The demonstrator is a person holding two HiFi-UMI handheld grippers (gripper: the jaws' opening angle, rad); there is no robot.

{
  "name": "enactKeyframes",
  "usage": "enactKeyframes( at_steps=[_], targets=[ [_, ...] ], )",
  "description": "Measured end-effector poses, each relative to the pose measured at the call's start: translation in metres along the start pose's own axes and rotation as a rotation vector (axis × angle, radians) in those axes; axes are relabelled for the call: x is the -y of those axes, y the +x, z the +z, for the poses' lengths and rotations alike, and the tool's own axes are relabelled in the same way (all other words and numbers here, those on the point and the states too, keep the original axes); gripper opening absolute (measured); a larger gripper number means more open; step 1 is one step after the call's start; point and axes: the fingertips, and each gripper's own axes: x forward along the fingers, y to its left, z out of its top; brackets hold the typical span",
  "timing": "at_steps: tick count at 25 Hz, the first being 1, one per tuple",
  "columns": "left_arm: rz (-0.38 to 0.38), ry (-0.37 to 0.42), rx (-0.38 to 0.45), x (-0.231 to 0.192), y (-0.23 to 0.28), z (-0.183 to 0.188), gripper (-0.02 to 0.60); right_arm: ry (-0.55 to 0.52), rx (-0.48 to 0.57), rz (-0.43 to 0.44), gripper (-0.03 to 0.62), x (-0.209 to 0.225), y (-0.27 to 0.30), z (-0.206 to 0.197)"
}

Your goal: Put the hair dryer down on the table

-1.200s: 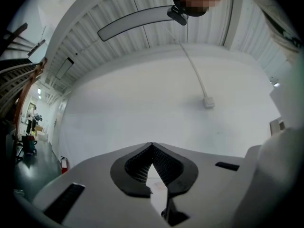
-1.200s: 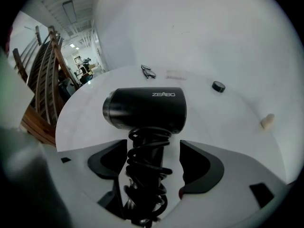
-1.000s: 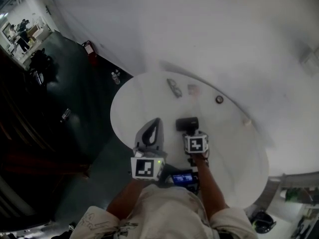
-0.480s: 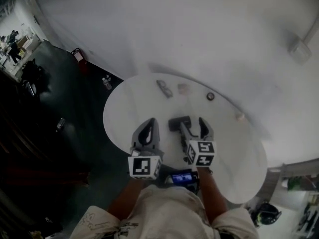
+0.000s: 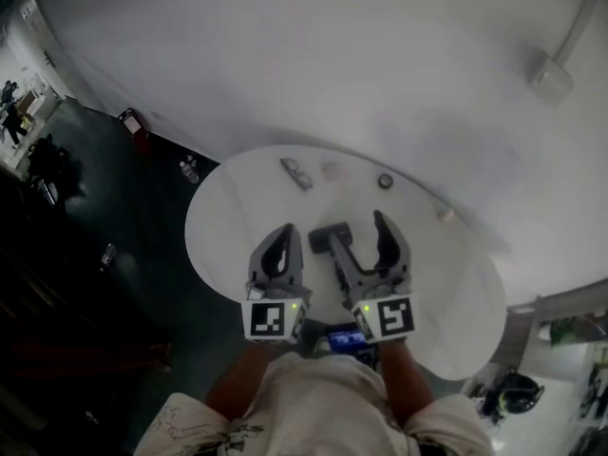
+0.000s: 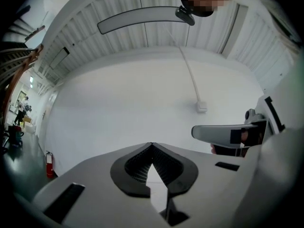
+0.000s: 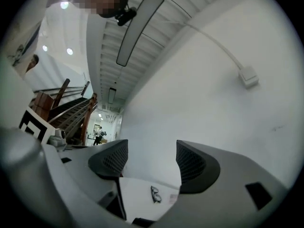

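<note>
On the table (image 5: 237, 226), hair dryer (image 5: 328, 238) sits mid-surface; right gripper (image 7: 149, 159) fingers parted, left gripper's (image 6: 152, 146) together.

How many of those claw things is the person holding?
2. The left claw is over the table, shut and empty. The right claw is beside it, open, by the hair dryer. None seems hidden.

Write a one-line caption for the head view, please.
Hair dryer lying on the round white table, right gripper open beside it, left gripper shut.
</note>
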Motion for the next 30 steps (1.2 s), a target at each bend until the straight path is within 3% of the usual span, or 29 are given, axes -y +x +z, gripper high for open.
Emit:
enactKeyframes(
  at_steps=[1,3,5,9,30],
  targets=[
    [-0.005,0.002,0.006,0.001,0.002,0.002,-0.005,-0.024,0.032,-0.014,0.314,0.0,-0.002,0.008],
    [-0.012,0.006,0.015,0.002,0.004,0.006,-0.005,-0.057,0.07,-0.041,0.197,0.003,-0.007,0.019],
    [-0.018,0.009,0.025,0.004,0.005,0.01,-0.005,-0.071,0.084,-0.061,0.164,0.005,-0.011,0.026],
    [-0.032,0.027,0.03,0.008,0.006,0.012,-0.005,-0.077,0.095,-0.108,0.006,0.014,-0.018,0.032],
    [-0.041,0.052,0.03,0.014,0.003,0.014,-0.005,-0.074,-0.02,-0.16,0.005,0.03,-0.018,0.007]
  ],
)
